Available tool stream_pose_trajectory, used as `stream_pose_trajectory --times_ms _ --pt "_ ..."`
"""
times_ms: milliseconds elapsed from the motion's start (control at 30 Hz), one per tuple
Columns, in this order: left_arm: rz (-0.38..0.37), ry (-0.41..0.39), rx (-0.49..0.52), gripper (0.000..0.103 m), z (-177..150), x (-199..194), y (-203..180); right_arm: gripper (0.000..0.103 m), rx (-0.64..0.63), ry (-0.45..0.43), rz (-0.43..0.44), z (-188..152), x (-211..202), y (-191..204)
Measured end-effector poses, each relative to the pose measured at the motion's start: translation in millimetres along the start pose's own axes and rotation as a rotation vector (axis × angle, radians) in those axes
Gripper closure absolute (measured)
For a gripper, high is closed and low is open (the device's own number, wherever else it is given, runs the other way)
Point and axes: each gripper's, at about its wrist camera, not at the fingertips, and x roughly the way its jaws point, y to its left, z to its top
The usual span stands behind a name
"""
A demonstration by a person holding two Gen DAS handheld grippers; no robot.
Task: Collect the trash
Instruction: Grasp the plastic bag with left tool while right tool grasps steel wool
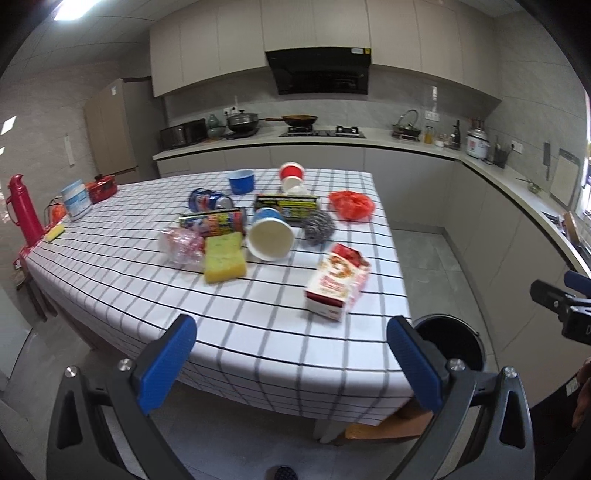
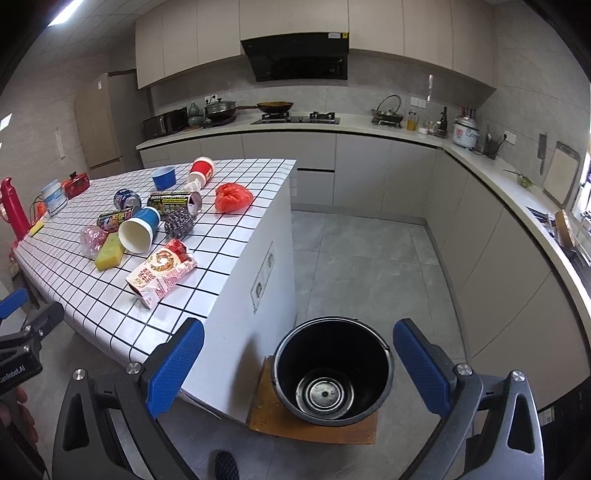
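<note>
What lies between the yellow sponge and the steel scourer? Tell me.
In the left wrist view, the tipped blue paper cup lies between the yellow sponge and the steel scourer, its white mouth facing the camera.

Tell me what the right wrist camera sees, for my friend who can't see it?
An open right gripper hovers above an empty black bucket on a wooden stool, beside a checked table littered with cups, cans, a milk carton and a sponge.

Grey-tiled kitchen [image 2: 369,258] (beige cabinets [image 2: 295,26] overhead).
</note>
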Motion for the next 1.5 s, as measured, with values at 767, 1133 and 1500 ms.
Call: stream_pose_trajectory --times_ms 767,1133,1500 --pt "-0.01 0.093 -0.154 0.014 46.8 136.3 142.8 0.0 0.036 0.01 0.032 93.7 120.2 114.2" --pt "-0.034 0.127 -0.194 0.014 68.9 201.1 174.4 0.006 0.006 0.072 0.093 127.5 197.0 171.8" --pt "-0.084 0.169 -0.222 0.014 75.7 241.8 183.8 0.009 0.0 0.165 0.109 128.9 247.1 191.9"
